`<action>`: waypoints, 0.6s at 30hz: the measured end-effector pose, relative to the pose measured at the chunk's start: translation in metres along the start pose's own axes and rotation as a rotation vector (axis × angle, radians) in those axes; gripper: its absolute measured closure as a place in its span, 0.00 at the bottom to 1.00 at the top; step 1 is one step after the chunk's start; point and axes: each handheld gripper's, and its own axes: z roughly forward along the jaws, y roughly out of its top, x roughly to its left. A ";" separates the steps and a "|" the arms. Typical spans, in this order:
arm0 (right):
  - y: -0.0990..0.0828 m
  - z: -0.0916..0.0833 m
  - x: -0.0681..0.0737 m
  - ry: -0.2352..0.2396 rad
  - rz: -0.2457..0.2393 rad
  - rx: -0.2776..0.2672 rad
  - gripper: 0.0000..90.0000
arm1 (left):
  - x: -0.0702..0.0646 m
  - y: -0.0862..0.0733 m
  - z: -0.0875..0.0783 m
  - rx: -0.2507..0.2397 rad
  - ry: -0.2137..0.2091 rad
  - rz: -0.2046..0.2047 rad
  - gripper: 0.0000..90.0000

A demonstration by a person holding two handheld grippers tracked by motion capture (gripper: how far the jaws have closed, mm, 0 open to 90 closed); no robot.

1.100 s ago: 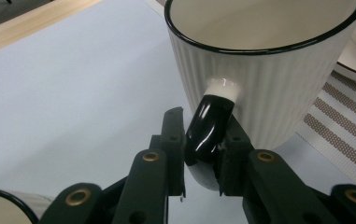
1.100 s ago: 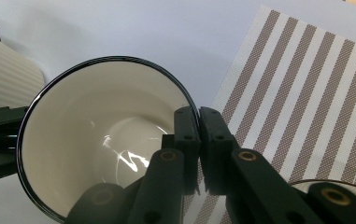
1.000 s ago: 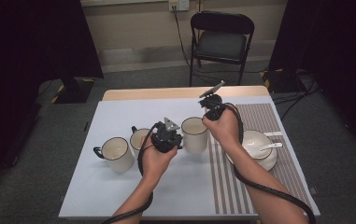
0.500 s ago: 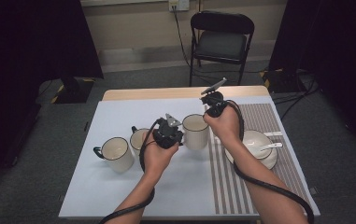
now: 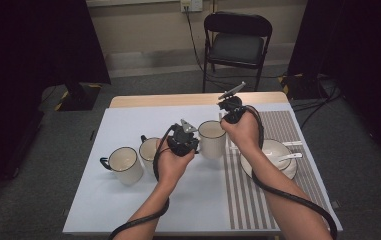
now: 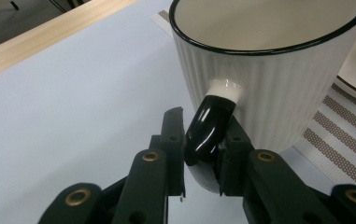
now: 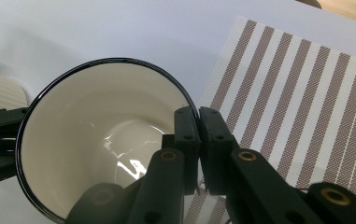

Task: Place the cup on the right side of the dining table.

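Both claws on the mug (image 5: 211, 139), mid-surface by the striped mat (image 5: 278, 165).

L claw (image 6: 203, 154) pinches the mug's black handle (image 6: 210, 126); R claw (image 7: 198, 140) is pressed onto the rim (image 7: 185, 100), wall betw. its jaws. Grip looks done; lift or move is left, I'd judge. Two more mugs (image 5: 125, 165) sit further left. Mug base is cut off in both gripper views; can't tell if it's off the surface (image 5: 128, 120).

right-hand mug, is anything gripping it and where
Both grippers hold the mug. The left gripper has its fingers shut on the black handle; the right gripper pinches the rim, one finger inside the wall and one outside.
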 end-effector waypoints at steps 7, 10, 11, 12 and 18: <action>0.001 0.001 -0.006 0.002 0.019 -0.003 0.96 | -0.001 0.005 0.003 -0.001 0.002 0.003 0.85; 0.002 0.001 -0.008 -0.002 0.020 -0.008 0.96 | 0.000 0.007 0.005 -0.002 0.003 0.003 0.85; 0.002 0.001 -0.008 -0.002 0.021 -0.010 0.96 | 0.000 0.007 0.005 -0.003 0.002 0.007 0.85; 0.003 0.002 -0.008 -0.002 0.020 -0.012 0.96 | 0.000 0.008 0.005 -0.003 0.005 0.006 0.85; 0.004 0.002 -0.010 -0.004 0.030 -0.014 0.96 | 0.002 0.010 0.007 -0.002 0.005 0.010 0.85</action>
